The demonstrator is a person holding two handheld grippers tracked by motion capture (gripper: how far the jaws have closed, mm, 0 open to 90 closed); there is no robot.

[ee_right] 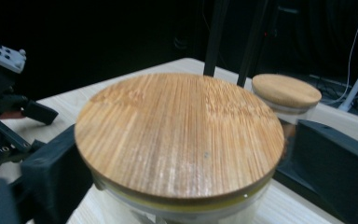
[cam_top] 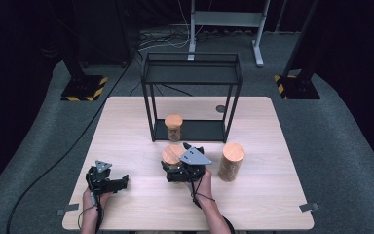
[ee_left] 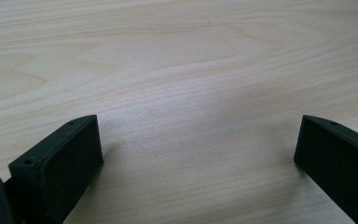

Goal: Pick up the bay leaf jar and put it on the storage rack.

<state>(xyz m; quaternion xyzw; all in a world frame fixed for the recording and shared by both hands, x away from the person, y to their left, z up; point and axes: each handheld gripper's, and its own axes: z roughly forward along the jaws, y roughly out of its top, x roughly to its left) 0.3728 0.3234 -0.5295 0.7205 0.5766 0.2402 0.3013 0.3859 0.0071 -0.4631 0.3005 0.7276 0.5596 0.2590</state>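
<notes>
The right gripper (cam_top: 177,165) has its jaws closing loosely around the jar (ee_right: 179,140); at twelve o'clock, the rack (cam_top: 191,97) could knock it loose.

The left gripper (ee_left: 196,154) stands wide open, empty, over the worktop (ee_left: 177,60).

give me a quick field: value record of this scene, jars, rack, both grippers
table: light wooden top
rack: black wire frame shelf at the far side of the table
jar in rack: small, wooden lid, on the bottom shelf
jar at gripper: glass, round wooden lid, standing in front of the rack
tall jar: wooden lid, standing alone to the right of the right gripper
right gripper: jaws on either side of the jar below its lid; whether the pads press cannot be told
left gripper: jaws wide apart over bare table, nothing between them
</notes>
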